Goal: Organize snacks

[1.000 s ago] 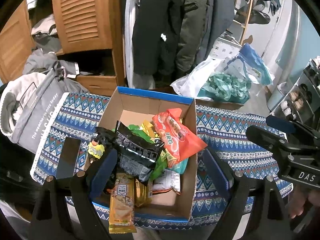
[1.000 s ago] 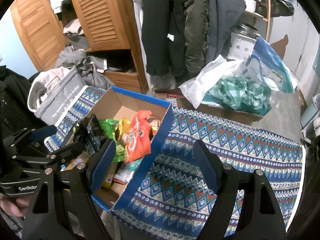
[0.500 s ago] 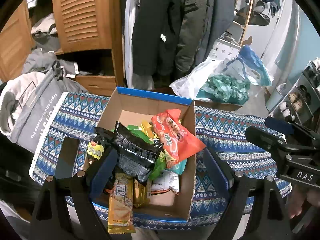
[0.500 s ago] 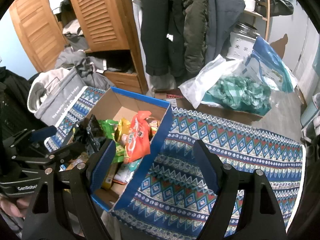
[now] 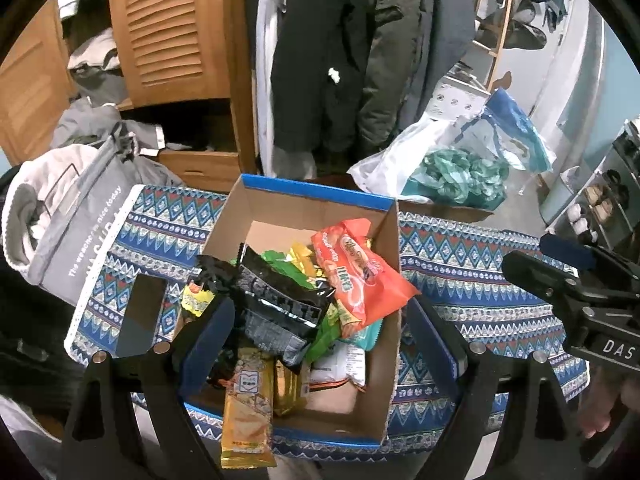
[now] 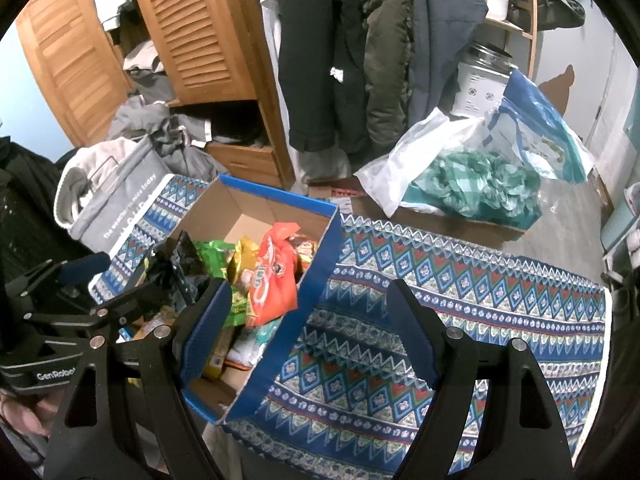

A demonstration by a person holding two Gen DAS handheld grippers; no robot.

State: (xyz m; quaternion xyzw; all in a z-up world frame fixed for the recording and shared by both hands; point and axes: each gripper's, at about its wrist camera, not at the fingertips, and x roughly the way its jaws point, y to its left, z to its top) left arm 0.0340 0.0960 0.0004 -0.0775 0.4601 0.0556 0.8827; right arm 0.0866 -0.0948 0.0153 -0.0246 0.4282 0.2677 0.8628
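A cardboard box (image 5: 316,192) with a blue rim stands on the patterned cloth, packed with snacks. An orange packet (image 5: 356,276) lies on top at the right, a black packet (image 5: 276,296) in the middle, and a yellow bar (image 5: 246,412) pokes over the near rim. My left gripper (image 5: 320,340) hovers open above the box's near half, touching nothing. My right gripper (image 6: 310,324) is open over the box's right wall (image 6: 316,280) with nothing between its fingers. In the right wrist view the orange packet (image 6: 276,280) stands upright inside the box (image 6: 276,192).
The blue patterned cloth (image 6: 460,300) stretches to the right of the box. A dark flat slab (image 5: 142,314) lies left of the box. A grey fabric bag (image 5: 80,224) is at far left, a white plastic bag (image 5: 452,172) behind, and a wooden wardrobe (image 5: 172,28) with hanging coats beyond.
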